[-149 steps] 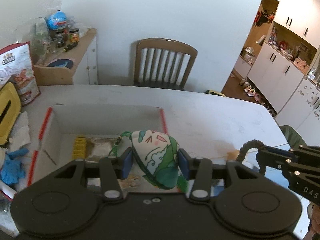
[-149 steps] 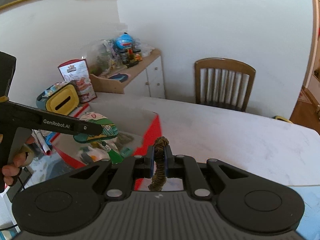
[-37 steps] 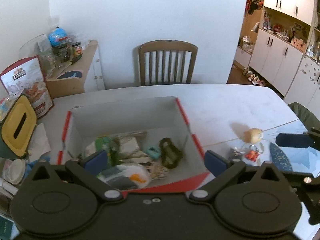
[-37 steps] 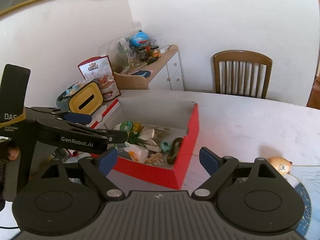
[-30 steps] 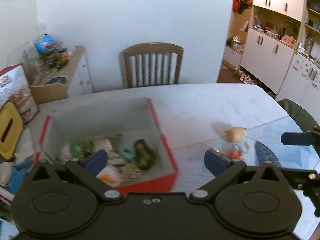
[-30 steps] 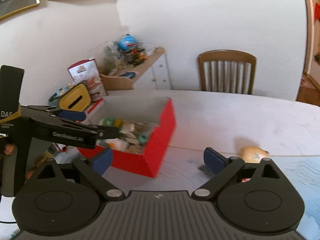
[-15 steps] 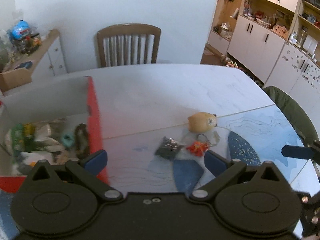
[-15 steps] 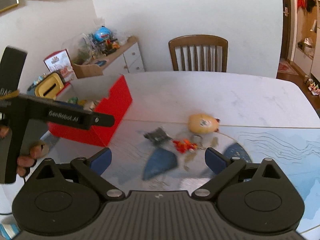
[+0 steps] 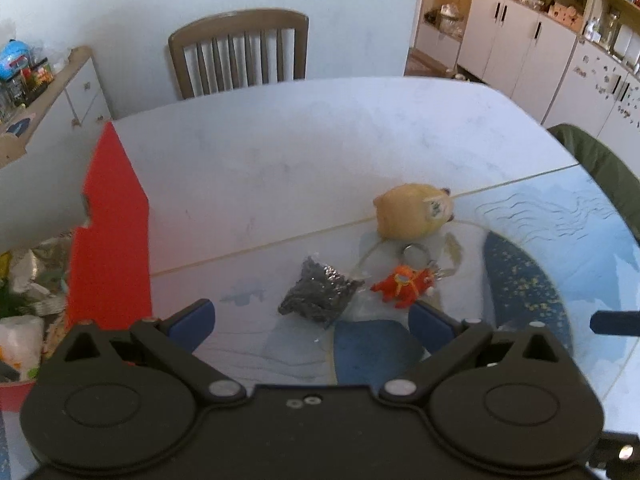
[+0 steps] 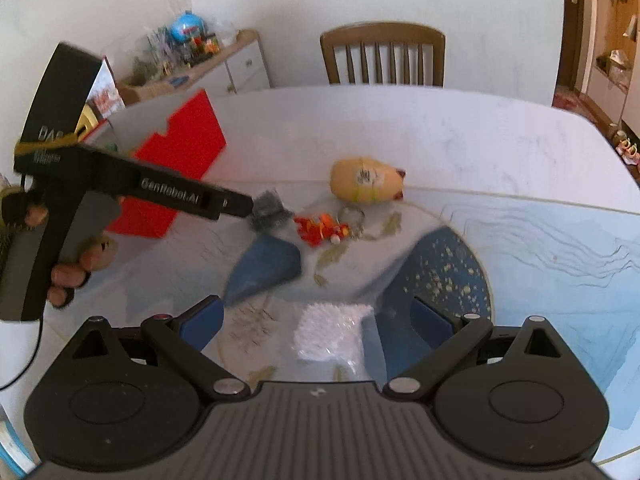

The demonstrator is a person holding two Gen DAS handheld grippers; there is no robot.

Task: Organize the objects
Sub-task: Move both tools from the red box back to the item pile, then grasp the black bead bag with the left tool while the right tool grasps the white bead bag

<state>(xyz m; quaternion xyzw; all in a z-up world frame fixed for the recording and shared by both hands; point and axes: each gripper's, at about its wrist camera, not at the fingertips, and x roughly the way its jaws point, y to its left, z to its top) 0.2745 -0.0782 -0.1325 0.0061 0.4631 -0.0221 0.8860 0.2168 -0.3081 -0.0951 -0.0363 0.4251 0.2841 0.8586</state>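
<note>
Hovering over the surface (image 9: 280,152), we hold both the left hand-held gripper (image 9: 312,320) and right hand-held gripper (image 10: 318,322) spread apart (empty) near the black bead packet (image 9: 318,298) and orange keychain figure (image 9: 404,286).

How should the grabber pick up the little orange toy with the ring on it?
Probably pinch the orange toy across its chunky body from straight above. It lies flat on the table, so nothing sticks up for a side grip. Its key ring is thin and flat too, harder to catch.
</note>
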